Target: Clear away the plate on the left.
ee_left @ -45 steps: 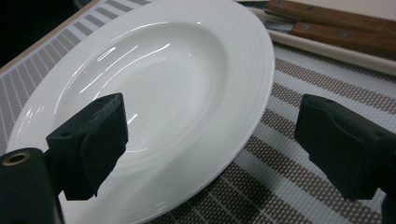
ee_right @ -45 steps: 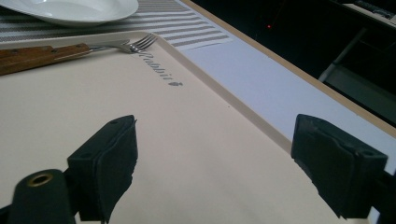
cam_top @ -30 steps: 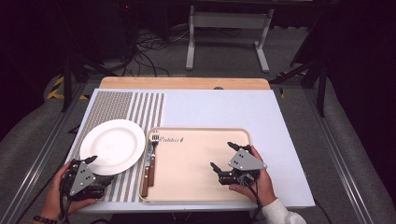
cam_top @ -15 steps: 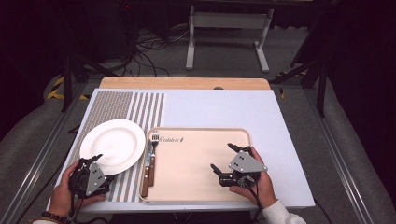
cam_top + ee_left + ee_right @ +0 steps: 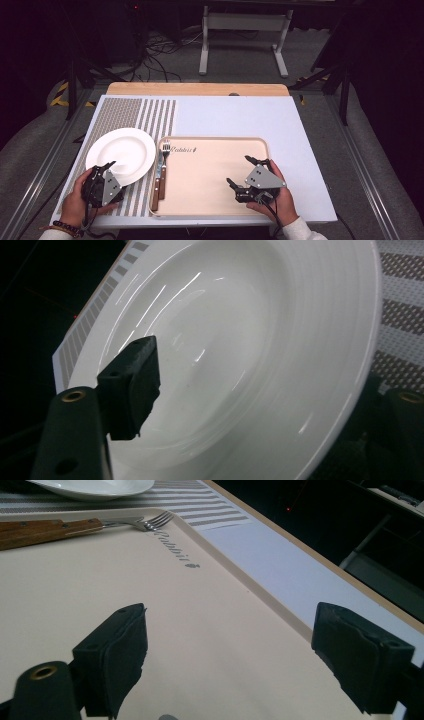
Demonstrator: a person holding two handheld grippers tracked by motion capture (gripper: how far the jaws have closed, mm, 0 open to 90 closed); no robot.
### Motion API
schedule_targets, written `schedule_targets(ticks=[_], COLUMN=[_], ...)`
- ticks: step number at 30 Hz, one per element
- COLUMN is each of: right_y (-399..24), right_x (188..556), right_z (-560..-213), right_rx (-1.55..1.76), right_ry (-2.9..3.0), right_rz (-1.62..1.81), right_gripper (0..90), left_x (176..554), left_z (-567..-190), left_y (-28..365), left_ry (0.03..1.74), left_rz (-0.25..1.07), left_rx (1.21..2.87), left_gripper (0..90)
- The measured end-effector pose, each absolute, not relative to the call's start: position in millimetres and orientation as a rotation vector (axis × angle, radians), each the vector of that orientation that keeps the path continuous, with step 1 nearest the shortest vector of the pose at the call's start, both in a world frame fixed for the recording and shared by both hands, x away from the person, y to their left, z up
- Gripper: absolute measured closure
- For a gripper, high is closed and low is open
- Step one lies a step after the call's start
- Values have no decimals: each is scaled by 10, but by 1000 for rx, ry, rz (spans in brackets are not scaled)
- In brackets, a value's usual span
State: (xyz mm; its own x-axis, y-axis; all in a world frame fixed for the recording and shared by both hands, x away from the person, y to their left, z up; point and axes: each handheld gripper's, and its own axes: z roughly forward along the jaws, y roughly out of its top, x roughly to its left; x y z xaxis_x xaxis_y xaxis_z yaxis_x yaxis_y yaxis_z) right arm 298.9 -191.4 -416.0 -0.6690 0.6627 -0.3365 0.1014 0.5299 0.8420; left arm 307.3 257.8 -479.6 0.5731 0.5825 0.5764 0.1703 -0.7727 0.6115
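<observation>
White plate (image 5: 121,152): round, glossy ceramic with a broad ribbed rim, lying on the striped woven placemat (image 5: 131,120) just left of the beige tray (image 5: 215,172).

Left gripper (image 5: 106,167): black, matte, sitting at the plate's near rim; its jaws have just been closing and are straddling the rim, one pad (image 5: 131,385) hovering over the shiny bowl, not yet pressing, so the gap is staying fairly wide.

Right gripper (image 5: 246,172): jaws standing wide apart, nothing between them, hovering over the tray's smooth right part.

Tray: rectangular, smooth, raised lip, printed lettering.

Fork (image 5: 163,165) and knife (image 5: 157,175): steel with wooden riveted handles, lying side by side along the tray's left edge.
</observation>
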Motion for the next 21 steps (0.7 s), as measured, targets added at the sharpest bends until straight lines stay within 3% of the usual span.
schedule_targets(ticks=[8,21], right_y=[-1909,-1887], right_x=[3007,2990], right_z=[-4176,-4183], right_rx=[619,600], right_ry=[2127,2135], right_rz=[1108,1102], right_gripper=[157,157], left_x=[3055,3016], left_z=[-4797,-4810], left_y=[2534,2454], left_ry=[568,513], left_rz=[1071,1077], left_rx=[2348,2411], left_gripper=[479,682])
